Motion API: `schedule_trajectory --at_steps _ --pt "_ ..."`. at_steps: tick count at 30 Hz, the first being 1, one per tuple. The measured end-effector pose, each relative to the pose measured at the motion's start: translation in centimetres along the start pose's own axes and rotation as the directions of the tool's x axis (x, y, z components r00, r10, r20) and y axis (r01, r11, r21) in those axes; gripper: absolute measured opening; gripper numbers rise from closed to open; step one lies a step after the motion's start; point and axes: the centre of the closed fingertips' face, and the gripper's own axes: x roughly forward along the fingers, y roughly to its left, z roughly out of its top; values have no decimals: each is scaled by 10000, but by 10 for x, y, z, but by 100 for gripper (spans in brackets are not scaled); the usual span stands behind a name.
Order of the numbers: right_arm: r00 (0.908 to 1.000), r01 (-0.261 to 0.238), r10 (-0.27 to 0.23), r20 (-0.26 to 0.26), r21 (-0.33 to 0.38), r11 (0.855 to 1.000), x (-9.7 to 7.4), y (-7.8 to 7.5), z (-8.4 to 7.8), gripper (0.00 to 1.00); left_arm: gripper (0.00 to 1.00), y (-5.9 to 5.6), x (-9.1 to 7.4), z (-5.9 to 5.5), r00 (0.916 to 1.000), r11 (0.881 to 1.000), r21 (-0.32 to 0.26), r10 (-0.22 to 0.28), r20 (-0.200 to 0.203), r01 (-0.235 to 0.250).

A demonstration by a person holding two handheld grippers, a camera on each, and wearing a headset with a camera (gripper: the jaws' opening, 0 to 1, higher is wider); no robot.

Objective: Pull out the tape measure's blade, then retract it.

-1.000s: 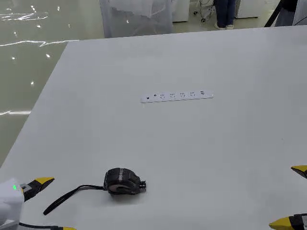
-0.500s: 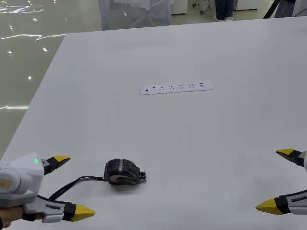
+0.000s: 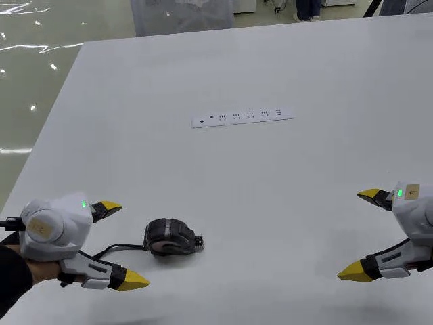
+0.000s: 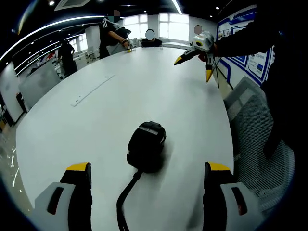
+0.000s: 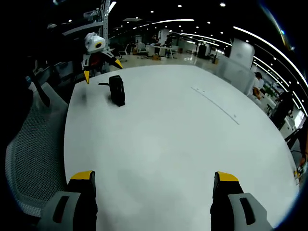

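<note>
Jaws on both grippers gape wide, empty. At nine o'clock of the tape (image 3: 170,237), the left gripper (image 3: 132,242) straddles its strap (image 3: 116,250), probably to clamp the case; the right gripper (image 3: 352,234) hangs well apart at three o'clock, likely for the blade.

White workbench top (image 3: 284,196): broad, plain, matt.
Power strip (image 3: 242,117): white, long, lying flat on the top, near its middle, well apart from the edges.
Floor (image 3: 34,81): pale green, glossy, left of the bench.
Translucent sheeted object (image 3: 179,13): beyond the far edge.
Mesh chair (image 4: 255,120): grey, beside the bench.
Blue wall boards (image 4: 240,24).
Ceiling strip lights (image 5: 192,21).
People (image 4: 113,36): standing at the bench's far end.
</note>
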Motion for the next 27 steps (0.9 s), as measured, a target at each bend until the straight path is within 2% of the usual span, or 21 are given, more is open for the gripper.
schedule_trajectory --at_steps 4,5,7,9,16,19,23,27 --pt "9999 -121 122 43 -127 9998 3 3 7 99 94 2 4 4 9998 9993 327 -149 -134 154" --pt "9999 -160 160 5 -159 9997 5 3 7 99 92 2 5 7 9996 9970 711 -292 -51 295" --pt "9998 -203 203 24 -177 9996 7 4 9 99 91 5 8 5 9993 9969 726 -297 -240 314" --pt "9996 -272 273 47 -182 9995 9 5 11 99 90 9 11 7 9993 9957 875 -288 -231 307" --pt "9986 -513 516 64 -392 9979 16 6 17 99 85 9 19 13 9976 9930 1011 -568 -387 605" --pt "9983 -570 575 99 -444 9974 20 4 21 99 78 9 23 13 9960 9918 1050 -668 -594 728" --pt "9974 -699 706 120 -551 9960 26 4 27 99 79 10 28 16 9955 9918 1012 -726 -604 785" --pt "9963 -829 843 190 -660 9944 31 5 37 99 76 8 34 14 9935 9907 969 -885 -721 953"
